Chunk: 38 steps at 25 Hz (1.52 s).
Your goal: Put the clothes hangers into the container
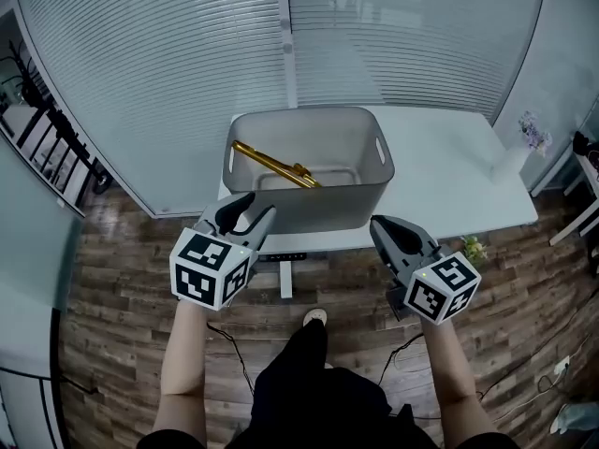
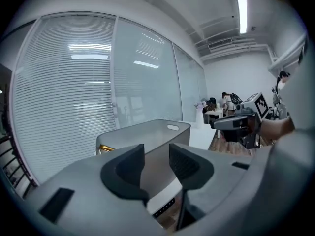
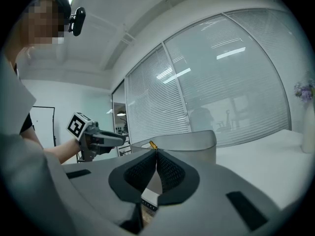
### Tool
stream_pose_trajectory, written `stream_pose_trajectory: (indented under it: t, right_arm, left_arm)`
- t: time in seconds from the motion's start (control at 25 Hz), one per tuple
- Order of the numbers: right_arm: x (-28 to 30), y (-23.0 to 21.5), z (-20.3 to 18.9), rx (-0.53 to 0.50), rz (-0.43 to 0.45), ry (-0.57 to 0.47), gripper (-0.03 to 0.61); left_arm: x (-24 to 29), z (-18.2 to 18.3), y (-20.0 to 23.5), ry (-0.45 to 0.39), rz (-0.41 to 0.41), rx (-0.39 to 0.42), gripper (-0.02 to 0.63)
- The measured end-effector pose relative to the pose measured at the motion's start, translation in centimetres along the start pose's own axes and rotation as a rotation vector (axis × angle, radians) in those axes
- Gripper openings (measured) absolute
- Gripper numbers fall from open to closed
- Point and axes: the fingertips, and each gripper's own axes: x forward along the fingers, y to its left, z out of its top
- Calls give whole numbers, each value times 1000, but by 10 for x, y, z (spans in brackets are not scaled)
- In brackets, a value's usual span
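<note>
I'm holding nothing; the gold hangers [image 1: 276, 165] are lying in the one grey container [image 1: 318, 204].
Head view: the container is sitting on the desk [image 1: 449, 157], with the hangers too bunched to count. Left gripper view: the left gripper [image 2: 156, 151] is gaping, empty. Right gripper view: the right gripper [image 3: 156, 156] is sitting clenched, empty.

You have no legible words, brands or numbers in view; the left cube [image 1: 211, 267] and right cube [image 1: 445, 288] show only black-and-white square code patterns.

1 grey container [image 1: 309, 204] stands on 1 white table [image 1: 449, 176]. Gold clothes hangers [image 1: 276, 165] lie inside it; their exact number cannot be told. 1 vase [image 1: 515, 162] holds flowers. There are 2 grippers: the left gripper [image 1: 259, 206] and the right gripper [image 1: 379, 224].
</note>
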Motion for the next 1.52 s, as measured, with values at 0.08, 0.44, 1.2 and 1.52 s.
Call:
stream_pose_trajectory:
  t: [0.08,0.44,1.2,1.52]
  right_arm:
    - [-3,3,-4,6,-10,-2,28]
    - [-22,12,-23,57,-77,-36,28]
    - [-63,37,-71,-10,-172,-64,28]
    - [-64,38,-93,13,-171,-48,28]
  left_arm:
    - [-9,-5,0,-22,23,-21,161]
    - [-40,-39,-13,-91,73,-147,103]
    - [-63,-112,-64,-155,38,-363,9]
    - [-67,-143,-71,-135,86,-333,9]
